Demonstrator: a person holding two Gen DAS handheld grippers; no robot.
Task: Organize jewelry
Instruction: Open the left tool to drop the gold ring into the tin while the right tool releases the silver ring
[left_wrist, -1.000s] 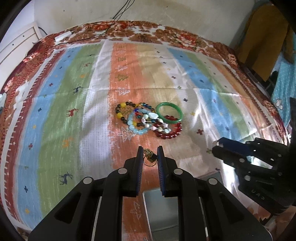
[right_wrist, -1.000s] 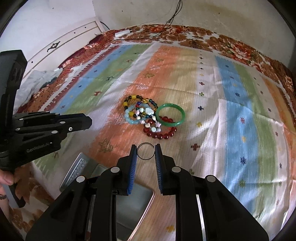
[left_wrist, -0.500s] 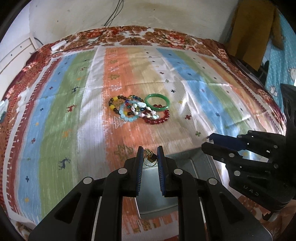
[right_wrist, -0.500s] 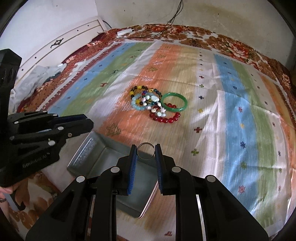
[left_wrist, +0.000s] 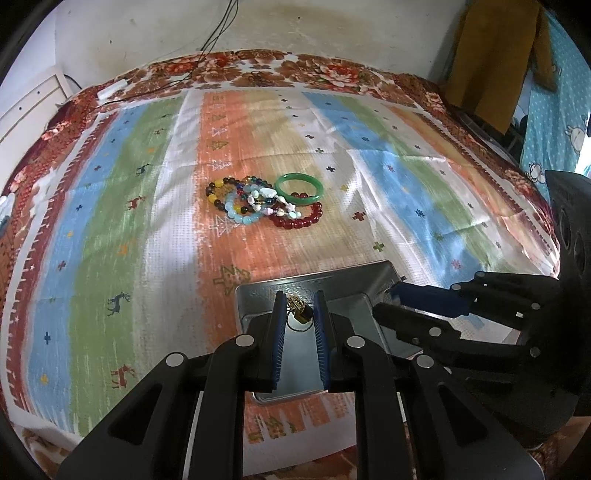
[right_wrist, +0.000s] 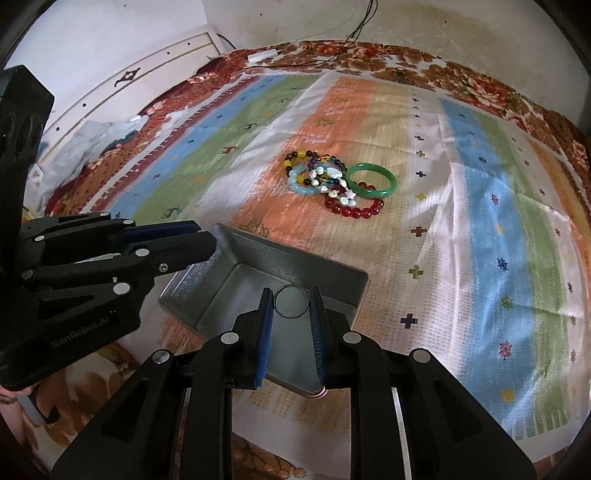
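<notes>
Each pinching a piece, the left claw (left_wrist: 300, 311) with a small gold trinket (left_wrist: 298, 309) and the right claw (right_wrist: 290, 302) with a thin wire ring (right_wrist: 291, 301) hang directly above the open tin (right_wrist: 236, 254), bracelets (right_wrist: 332, 184) lying well beyond on the bed (right_wrist: 480, 221).

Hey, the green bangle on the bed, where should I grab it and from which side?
Take the green bangle on its right-hand arc, coming down from above with one finger inside the ring and one outside. It lies flat on the cloth, and its left arc rests on the red bead bracelet beside the other beaded bracelets, so the right is clearest.
</notes>
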